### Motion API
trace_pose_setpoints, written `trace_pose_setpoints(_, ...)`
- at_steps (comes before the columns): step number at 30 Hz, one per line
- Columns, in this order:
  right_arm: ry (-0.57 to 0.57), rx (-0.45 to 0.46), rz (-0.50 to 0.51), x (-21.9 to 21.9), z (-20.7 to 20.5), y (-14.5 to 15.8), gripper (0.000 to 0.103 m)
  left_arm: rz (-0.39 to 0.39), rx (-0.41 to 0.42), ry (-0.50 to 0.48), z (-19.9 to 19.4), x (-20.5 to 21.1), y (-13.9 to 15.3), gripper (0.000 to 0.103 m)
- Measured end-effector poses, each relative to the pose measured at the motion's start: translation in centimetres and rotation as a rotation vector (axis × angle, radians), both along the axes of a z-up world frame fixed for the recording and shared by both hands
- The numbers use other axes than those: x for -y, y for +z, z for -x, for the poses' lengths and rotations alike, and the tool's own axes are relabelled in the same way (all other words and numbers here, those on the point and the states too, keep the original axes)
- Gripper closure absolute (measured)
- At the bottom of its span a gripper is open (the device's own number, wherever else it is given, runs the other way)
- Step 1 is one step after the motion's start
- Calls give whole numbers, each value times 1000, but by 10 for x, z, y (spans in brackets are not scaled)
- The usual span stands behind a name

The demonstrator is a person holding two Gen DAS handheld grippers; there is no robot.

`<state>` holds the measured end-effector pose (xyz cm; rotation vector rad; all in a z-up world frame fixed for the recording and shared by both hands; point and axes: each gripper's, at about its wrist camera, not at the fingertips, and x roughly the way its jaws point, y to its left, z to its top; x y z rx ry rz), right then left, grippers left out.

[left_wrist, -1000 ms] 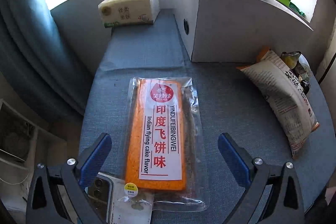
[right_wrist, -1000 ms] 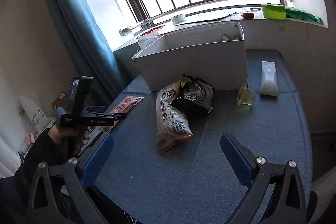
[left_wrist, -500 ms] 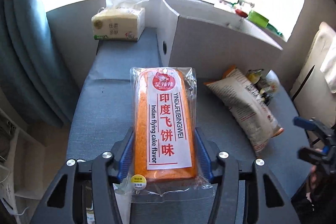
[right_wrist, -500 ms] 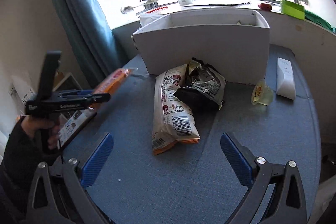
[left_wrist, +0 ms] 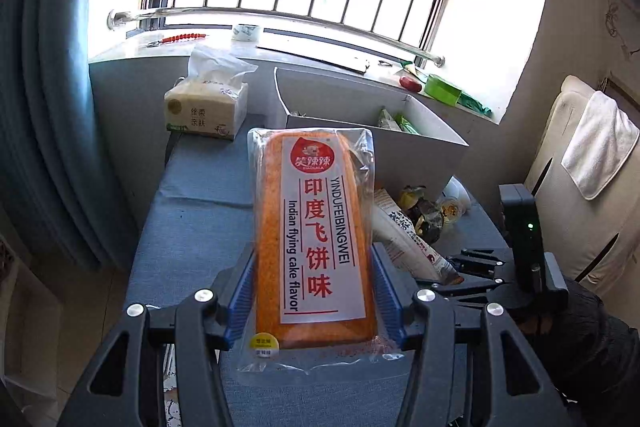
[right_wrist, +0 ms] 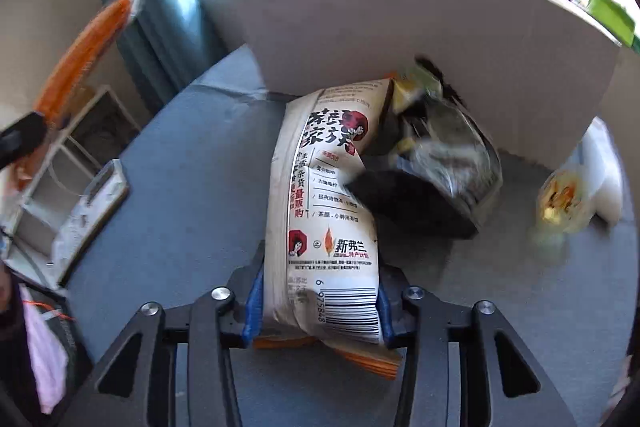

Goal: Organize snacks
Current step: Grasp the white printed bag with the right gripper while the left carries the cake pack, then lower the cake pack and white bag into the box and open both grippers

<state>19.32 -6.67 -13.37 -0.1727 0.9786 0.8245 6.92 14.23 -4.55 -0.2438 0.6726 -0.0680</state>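
Observation:
My left gripper is shut on the orange flying-cake pack and holds it raised above the blue table, pointing toward the white box. The pack also shows at the left edge of the right wrist view. My right gripper is shut on the near end of the cream snack bag, which lies on the table in front of the white box. A dark snack bag leans on the cream bag's right side. The right gripper also shows in the left wrist view.
A tissue pack stands at the back left of the table. A small yellow cup and a white remote lie at the right by the box. A phone lies at the table's left edge. Green packets lie inside the box.
My left gripper has lifted the orange pack higher off the table. My right gripper moved forward and down and shut on the cream snack bag.

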Motion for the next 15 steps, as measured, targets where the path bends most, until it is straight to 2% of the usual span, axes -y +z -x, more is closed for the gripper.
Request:
trace_pose_setpoints(4,-2,21,-133,16,18,34,58,27,39,10,-5,-6,8,44)
trace_pose_setpoints(7,-58,68,-226,31,11,71,58,40,64,9,-22,-4,20,44)
trace_pose_setpoints(10,-139,121,-249,43,-13,97,58,32,92,-16,-52,2,35,44)
trace_pose_setpoints(15,-276,128,-244,58,-84,118,58,19,106,-32,-119,16,60,44)
